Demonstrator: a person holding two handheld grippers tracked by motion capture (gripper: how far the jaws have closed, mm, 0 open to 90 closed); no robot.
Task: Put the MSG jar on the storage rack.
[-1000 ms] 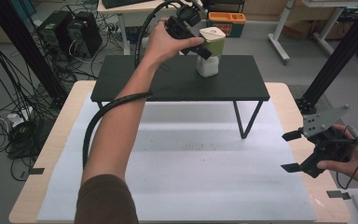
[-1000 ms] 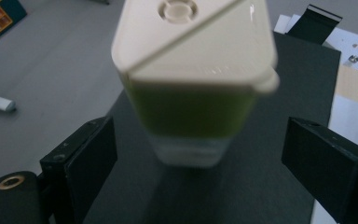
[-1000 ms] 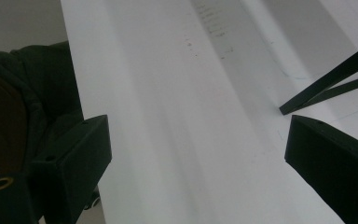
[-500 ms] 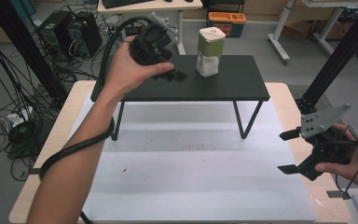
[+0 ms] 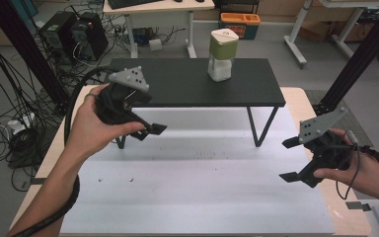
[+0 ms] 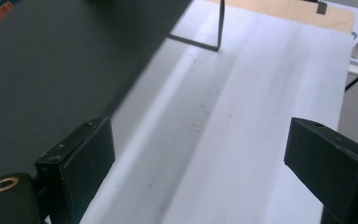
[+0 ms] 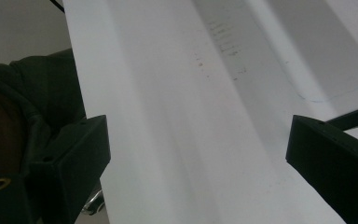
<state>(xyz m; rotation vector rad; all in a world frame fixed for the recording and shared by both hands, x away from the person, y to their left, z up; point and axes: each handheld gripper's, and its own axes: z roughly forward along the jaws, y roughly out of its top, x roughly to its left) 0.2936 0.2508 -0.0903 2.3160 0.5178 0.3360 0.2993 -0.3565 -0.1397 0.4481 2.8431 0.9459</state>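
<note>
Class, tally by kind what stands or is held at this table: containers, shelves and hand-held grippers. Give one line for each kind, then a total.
Green-lidded clear container of white powder: 1
Low black metal shelf: 1
Black hand-held grippers, left gripper and right gripper, both open and holding nothing: 2
Total: 4

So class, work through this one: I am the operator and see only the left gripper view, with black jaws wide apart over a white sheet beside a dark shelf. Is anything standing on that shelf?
Observer: Yes. In the high view a green-and-white container stands upright on the black shelf, right of its middle.
Operator: Where is the other gripper?
Observer: The right gripper is held near the table's right edge, jaws open and empty.
Operator: And mine?
Observer: The left gripper is held in front of the shelf's left end.
</note>
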